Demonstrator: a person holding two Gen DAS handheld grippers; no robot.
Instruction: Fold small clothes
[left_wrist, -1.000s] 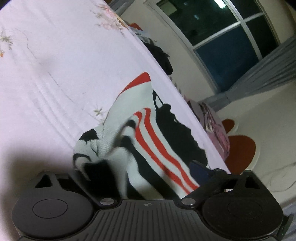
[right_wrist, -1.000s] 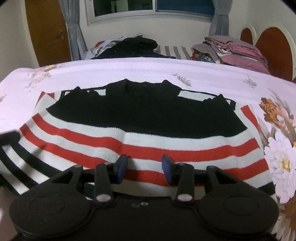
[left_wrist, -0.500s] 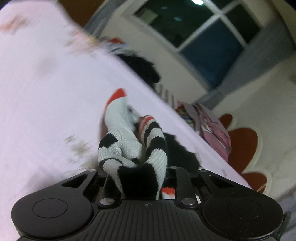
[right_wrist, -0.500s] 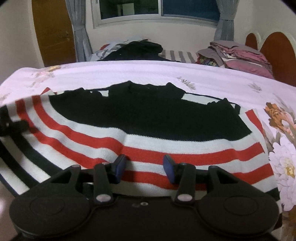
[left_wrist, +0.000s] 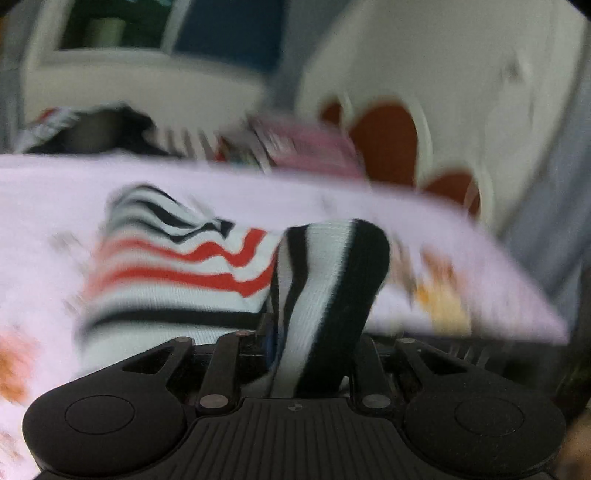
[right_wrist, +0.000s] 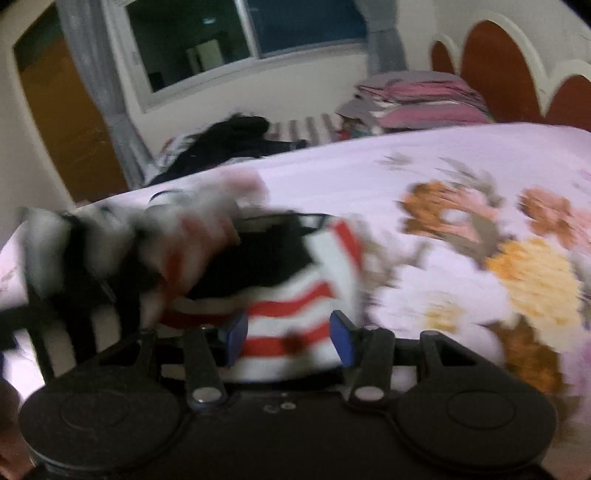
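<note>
A small striped sweater (left_wrist: 177, 266), white with red and black stripes and a black upper part, lies bunched on the pink flowered bed sheet (left_wrist: 240, 192). My left gripper (left_wrist: 310, 350) is shut on a black-and-white striped edge of it, which folds up over the fingers. In the right wrist view the sweater (right_wrist: 288, 295) is crumpled, and its red-and-white hem sits between the blue fingertips of my right gripper (right_wrist: 286, 336), which stand apart. Both views are blurred by motion.
A stack of folded pink clothes (right_wrist: 417, 99) and a dark pile of clothes (right_wrist: 229, 140) lie at the far side of the bed. A brown and white headboard (right_wrist: 509, 59) stands at the right. A window (right_wrist: 229, 33) and a door (right_wrist: 62, 122) are behind.
My left gripper has carried the striped edge across toward the headboard side. The sweater, flat before, is now bunched up. My right gripper has swung to the right and its fingers stand wider apart.
</note>
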